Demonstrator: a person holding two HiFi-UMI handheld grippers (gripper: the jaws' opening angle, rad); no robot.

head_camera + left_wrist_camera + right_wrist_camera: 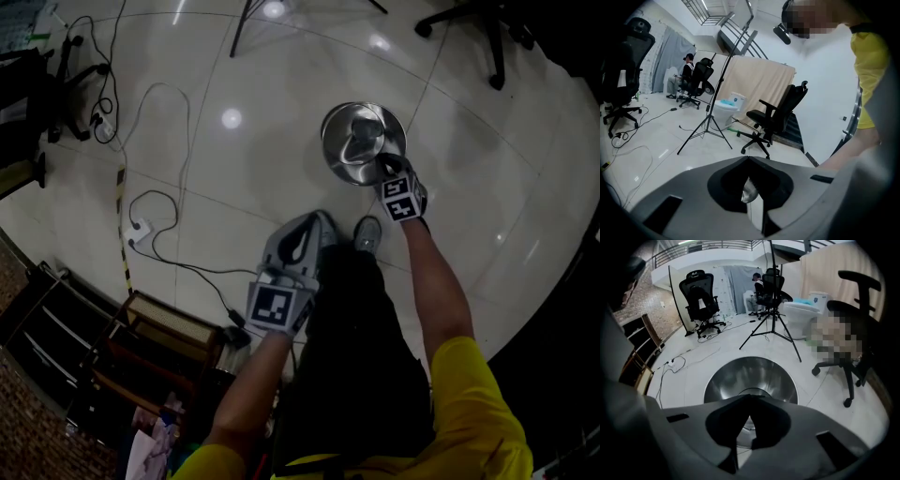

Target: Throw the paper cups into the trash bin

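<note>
Right tool (749, 401): your jaws pressed together, nothing between them, held directly over trash bin (339, 155) | Left tool (748, 161): your jaws likewise closed, empty, nearer your body, apart from bin | Trash bin: round, shiny metal, open-topped, on floor (234, 187); dim shape inside, too dark to name

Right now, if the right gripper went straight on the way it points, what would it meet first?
Probably the trash bin, whose steel top lies directly beyond the shut right gripper; depth is unclear.
</note>
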